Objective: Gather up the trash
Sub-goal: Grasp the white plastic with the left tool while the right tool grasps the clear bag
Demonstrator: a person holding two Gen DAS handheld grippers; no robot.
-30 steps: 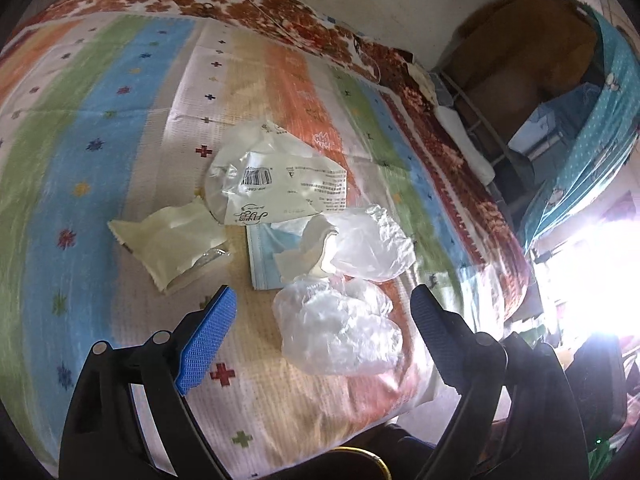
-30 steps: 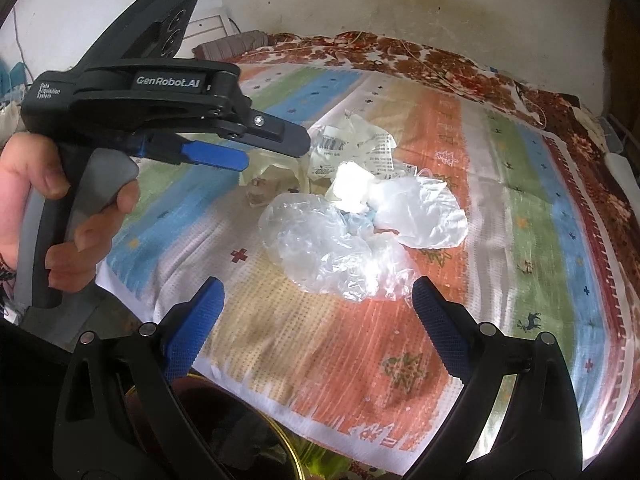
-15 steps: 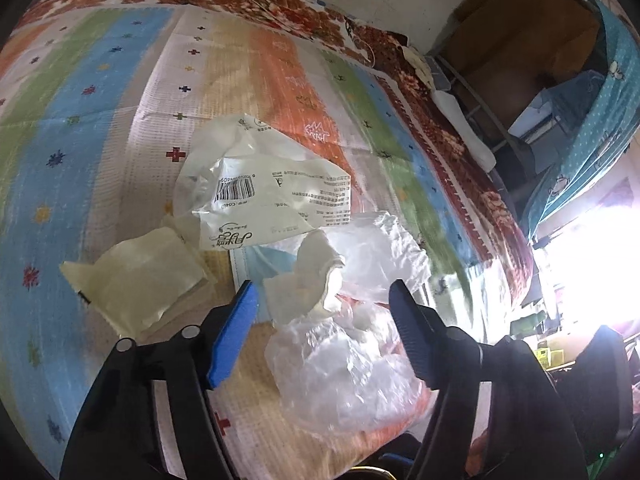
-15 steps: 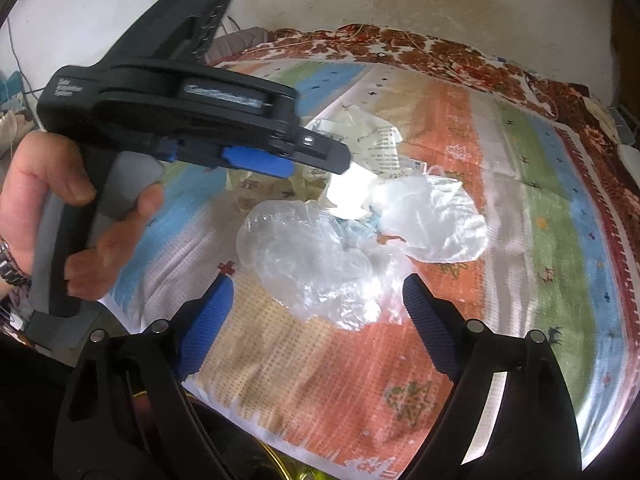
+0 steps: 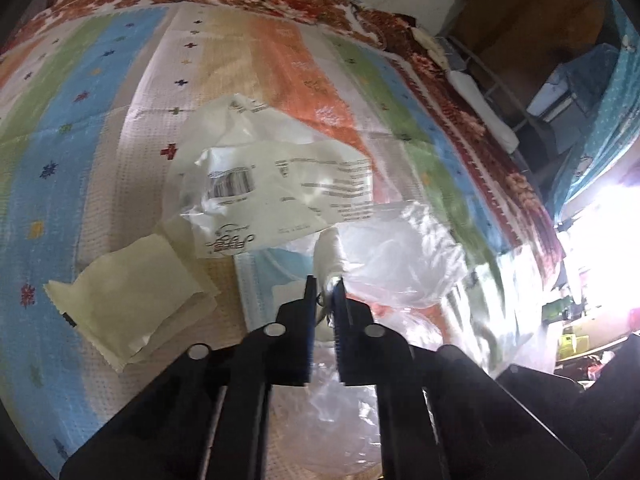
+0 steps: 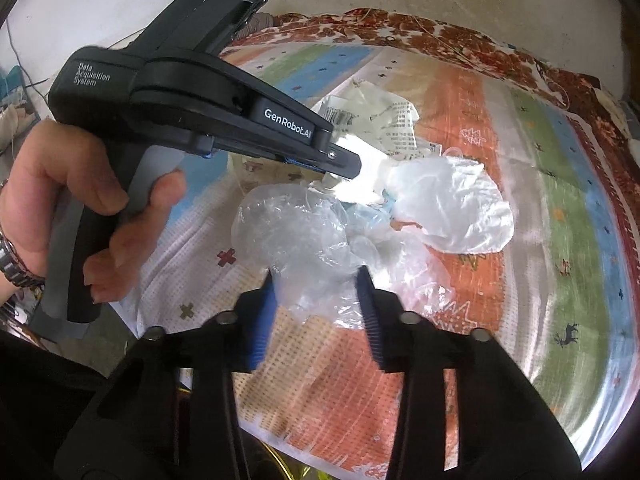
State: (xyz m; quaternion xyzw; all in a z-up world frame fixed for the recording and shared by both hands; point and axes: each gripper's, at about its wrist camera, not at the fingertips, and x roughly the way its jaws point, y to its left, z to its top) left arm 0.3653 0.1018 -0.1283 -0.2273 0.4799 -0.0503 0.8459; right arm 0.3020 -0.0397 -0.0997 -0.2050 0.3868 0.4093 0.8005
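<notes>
My left claw point(image 5: 323, 286) has just been closing and is now pinched nearly shut on a white scrap point(image 5: 326, 254) that sits in the trash heap near the front edge of the bed point(image 5: 132, 80). My right claw point(image 6: 318, 280) has also just been closing; its blue pads press on both sides of the crumpled clear plastic bag point(image 6: 296, 232), closest to that front edge. Just beyond the bag lies a white plastic bag point(image 6: 452, 204), touching it. Farther toward the middle of the bed is a printed wrapper with a barcode point(image 5: 264, 192), and beside it, toward the left edge, a pale yellow packet point(image 5: 132, 284). My left hand point(image 6: 76, 200) grips the left claw's handle.
</notes>
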